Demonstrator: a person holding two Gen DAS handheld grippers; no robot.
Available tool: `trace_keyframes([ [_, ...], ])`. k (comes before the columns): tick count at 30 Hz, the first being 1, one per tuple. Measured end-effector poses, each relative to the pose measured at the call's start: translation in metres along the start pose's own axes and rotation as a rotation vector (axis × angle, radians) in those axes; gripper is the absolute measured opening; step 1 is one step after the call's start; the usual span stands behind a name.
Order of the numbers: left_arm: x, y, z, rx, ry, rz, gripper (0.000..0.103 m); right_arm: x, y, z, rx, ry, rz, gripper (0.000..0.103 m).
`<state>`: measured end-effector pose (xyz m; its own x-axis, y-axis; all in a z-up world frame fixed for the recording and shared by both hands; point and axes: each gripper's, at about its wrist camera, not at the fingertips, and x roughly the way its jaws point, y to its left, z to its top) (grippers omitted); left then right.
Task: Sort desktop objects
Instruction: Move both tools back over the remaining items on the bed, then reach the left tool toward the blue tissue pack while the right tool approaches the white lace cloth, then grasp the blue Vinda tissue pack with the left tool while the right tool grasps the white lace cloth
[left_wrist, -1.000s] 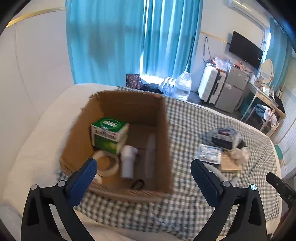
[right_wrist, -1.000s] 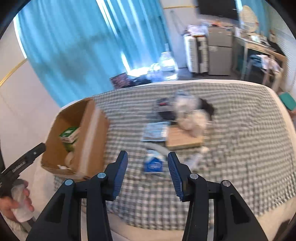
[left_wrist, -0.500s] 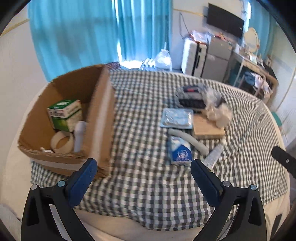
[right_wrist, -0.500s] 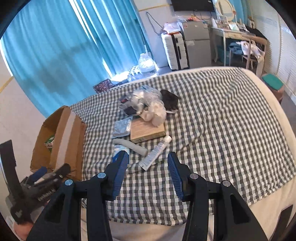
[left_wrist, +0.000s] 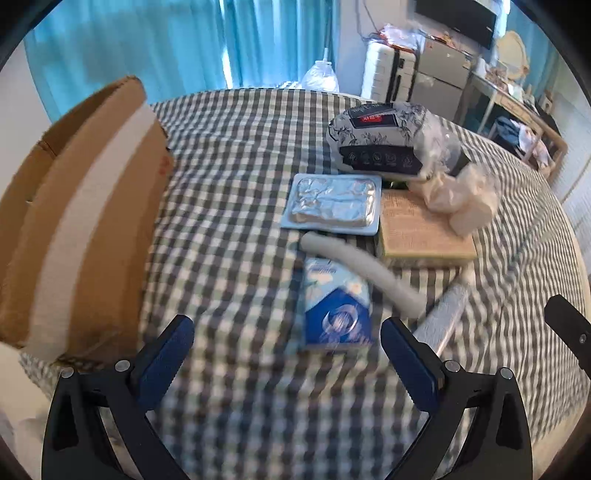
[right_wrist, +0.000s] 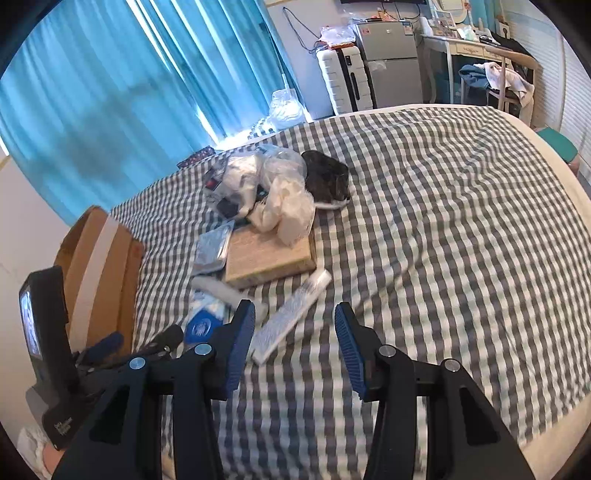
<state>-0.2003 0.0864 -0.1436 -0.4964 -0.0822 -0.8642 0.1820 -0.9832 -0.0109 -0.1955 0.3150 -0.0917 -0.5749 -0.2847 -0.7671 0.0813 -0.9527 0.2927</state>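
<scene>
We hold our left gripper (left_wrist: 286, 349) low over the checked cloth (left_wrist: 229, 229), its fingers spread wide with nothing between them, and just beyond them lies a blue-and-white packet (left_wrist: 334, 306). Our right gripper (right_wrist: 295, 332) hovers to the right of it, its fingers also parted and empty, and a white tube (right_wrist: 291, 315) lies on the cloth just past its left finger. In the left wrist view a pale cylinder (left_wrist: 360, 271) lies slantwise, touching the far right corner of the packet. To the left stands a cardboard box (left_wrist: 81, 221) with a white tape stripe down its side; its inside is hidden from both views. Beyond the cylinder we see a foil blister pack (left_wrist: 334, 203) and, just beside it on the right, a flat tan box (left_wrist: 421, 232) with a crumpled pale plastic bag (left_wrist: 461, 195) resting on its far edge. Farther still lies a floral-printed package (left_wrist: 380, 140), and in the right wrist view a dark bundle (right_wrist: 327, 177) lies to its right.
</scene>
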Motion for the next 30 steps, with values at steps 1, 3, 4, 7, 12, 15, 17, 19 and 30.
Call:
trace_keyframes([
  [1,0.004,-0.004,0.003,-0.015,-0.001,-0.012,0.103,0.004,-0.001,0.007,0.001,-0.011,-0.003,0.045],
  [3,0.011,-0.014,0.011,-0.041,-0.008,-0.049,0.103,0.016,-0.003,0.024,-0.015,-0.018,-0.006,0.045],
  [4,0.014,-0.018,0.013,-0.042,-0.011,-0.056,0.103,0.023,-0.002,0.032,-0.026,-0.018,-0.013,0.045],
  [7,0.023,-0.033,0.019,-0.025,-0.014,-0.059,0.103,0.047,0.001,0.056,-0.058,-0.011,-0.01,0.045],
  [12,0.041,-0.044,0.021,-0.002,0.016,-0.073,0.103,0.092,0.009,0.071,-0.074,0.056,0.02,0.045],
  [15,0.054,-0.047,0.021,-0.003,0.051,-0.097,0.103,0.108,0.008,0.071,-0.058,0.058,0.019,0.012],
  [17,0.061,-0.049,0.021,-0.011,0.067,-0.103,0.103,0.105,0.005,0.066,-0.052,0.043,0.027,0.011],
  [19,0.067,-0.05,0.023,-0.014,0.065,-0.082,0.103,0.091,-0.001,0.059,-0.057,0.003,0.002,0.011],
  [30,0.051,-0.027,0.021,0.007,0.016,-0.136,0.054,0.055,-0.036,0.043,0.013,0.004,-0.02,0.014],
])
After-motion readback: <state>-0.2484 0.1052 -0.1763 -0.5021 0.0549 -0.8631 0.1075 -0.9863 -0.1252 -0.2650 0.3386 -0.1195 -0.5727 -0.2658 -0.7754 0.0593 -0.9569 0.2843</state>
